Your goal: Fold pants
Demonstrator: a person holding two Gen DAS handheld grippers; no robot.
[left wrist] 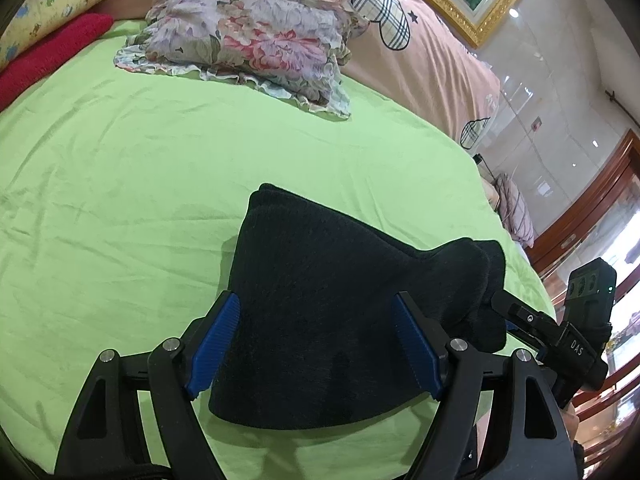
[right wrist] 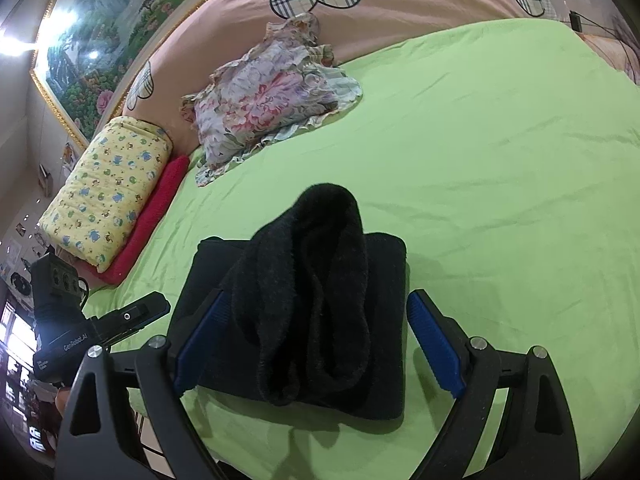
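The black fleece pants (left wrist: 320, 300) lie folded into a thick bundle on the green bed sheet (left wrist: 120, 200). My left gripper (left wrist: 320, 344) is open, its blue pads either side of the bundle's near end. In the right wrist view the pants (right wrist: 312, 312) show a rolled hump lying over a flat folded layer. My right gripper (right wrist: 320, 340) is open, with its blue pads straddling the bundle. The right gripper's tip (left wrist: 516, 312) also shows at the pants' right edge in the left wrist view, and the left gripper (right wrist: 132, 316) shows at the left in the right wrist view.
A floral pillow (left wrist: 248, 36) lies at the head of the bed against a pink quilt (left wrist: 420, 52). A yellow patterned cushion (right wrist: 108, 188) sits on a red towel (right wrist: 156, 216) at the bed's side. The bed edge (left wrist: 536, 280) is near the pants.
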